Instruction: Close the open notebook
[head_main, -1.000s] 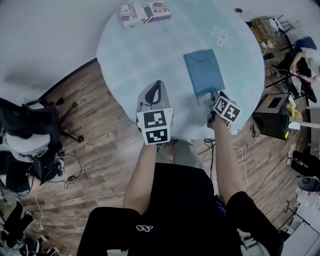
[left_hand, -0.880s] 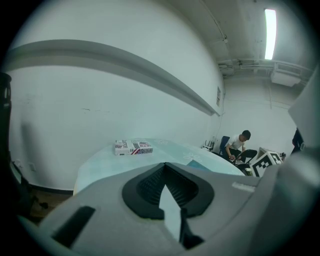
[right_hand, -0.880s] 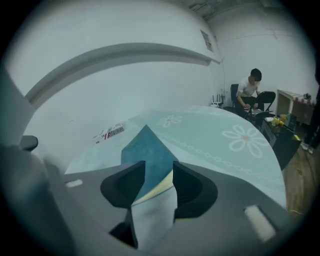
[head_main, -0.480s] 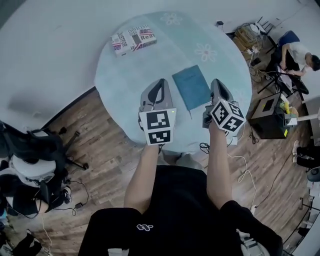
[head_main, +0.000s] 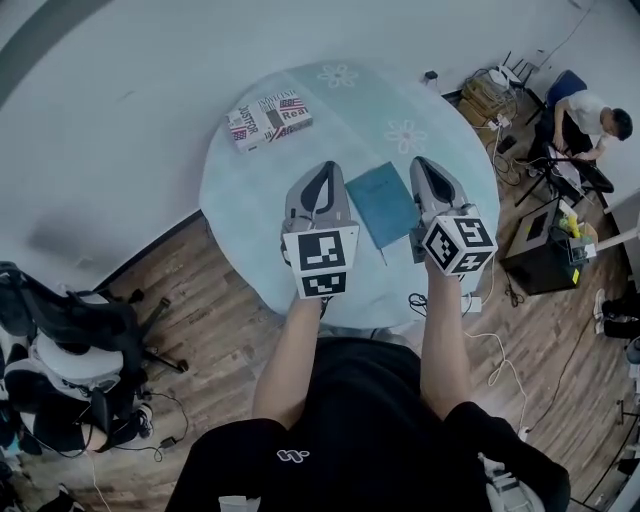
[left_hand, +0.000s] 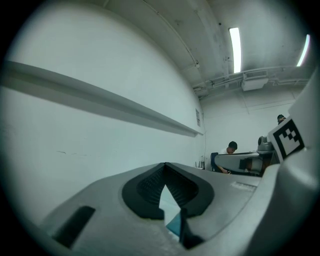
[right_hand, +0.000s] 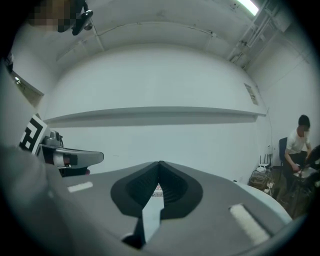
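Note:
The blue notebook (head_main: 383, 205) lies closed and flat on the round table (head_main: 255, 195), which wears a pale blue cloth. Both grippers are held up above the table, one on each side of the notebook, pointing level toward the wall. My left gripper (head_main: 320, 166) is shut with nothing in it; its jaw tips meet in the left gripper view (left_hand: 165, 163), where a sliver of blue shows below them. My right gripper (head_main: 418, 161) is shut and empty too, its tips touching in the right gripper view (right_hand: 160, 162). Neither touches the notebook.
A printed box (head_main: 268, 120) lies at the table's far left. A person (head_main: 590, 115) sits at a desk to the right, beside a black case (head_main: 545, 240) and cables on the wood floor. An office chair (head_main: 60, 330) stands at the left.
Both grippers have lifted off the table toward the camera, the right one away from the notebook's near corner. The notebook stays closed where it was.

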